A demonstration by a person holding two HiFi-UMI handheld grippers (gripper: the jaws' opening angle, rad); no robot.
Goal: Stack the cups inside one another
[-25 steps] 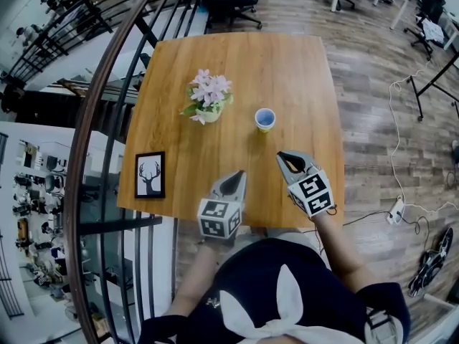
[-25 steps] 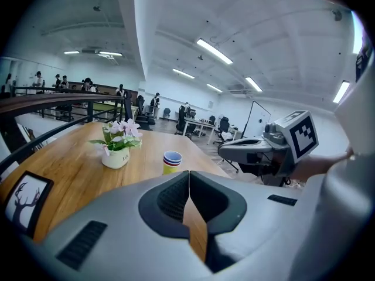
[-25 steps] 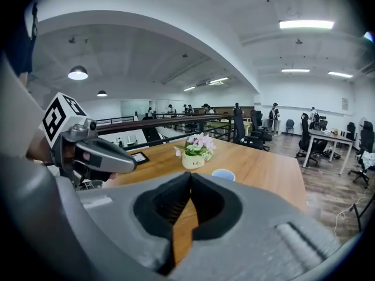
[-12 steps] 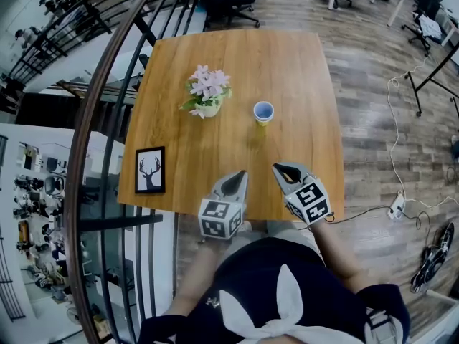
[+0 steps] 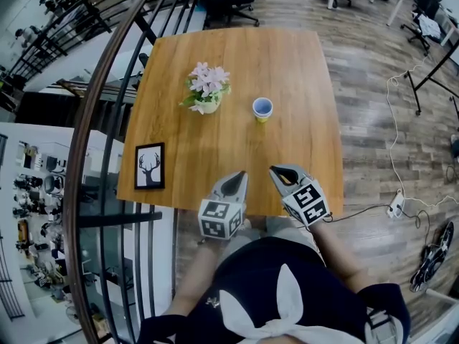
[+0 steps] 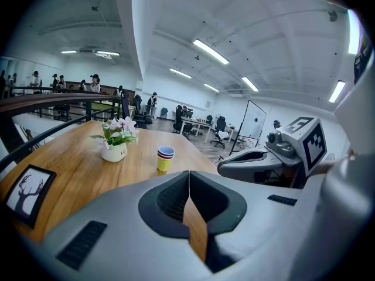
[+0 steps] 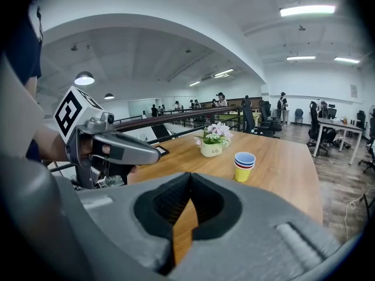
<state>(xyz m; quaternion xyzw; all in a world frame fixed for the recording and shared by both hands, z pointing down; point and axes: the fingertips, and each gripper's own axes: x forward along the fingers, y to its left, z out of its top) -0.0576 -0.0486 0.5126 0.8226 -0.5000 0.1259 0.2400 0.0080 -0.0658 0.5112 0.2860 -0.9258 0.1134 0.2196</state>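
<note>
One stack of nested cups (image 5: pixel 262 110) stands upright on the wooden table (image 5: pixel 287 56): a yellow cup at the bottom, red and blue rims above it. The left gripper view shows the stack (image 6: pixel 165 158) beside the flower pot, and the right gripper view has it (image 7: pixel 244 165) to the right of centre. Both grippers hang over the table's near edge, well short of the stack. My left gripper (image 5: pixel 237 177) is shut with nothing in it. My right gripper (image 5: pixel 275 171) is shut and empty too, a little to the right of the left one.
A white pot of pink flowers (image 5: pixel 206 89) stands left of the cups. A small framed deer picture (image 5: pixel 149 166) lies at the table's near left corner. A dark curved railing (image 5: pixel 107 84) runs along the left side. Office chairs and cables sit on the wood floor beyond.
My right gripper has drawn back from the cup stack toward the near table edge and slightly left. The left gripper has hardly shifted. The stack stays put.
</note>
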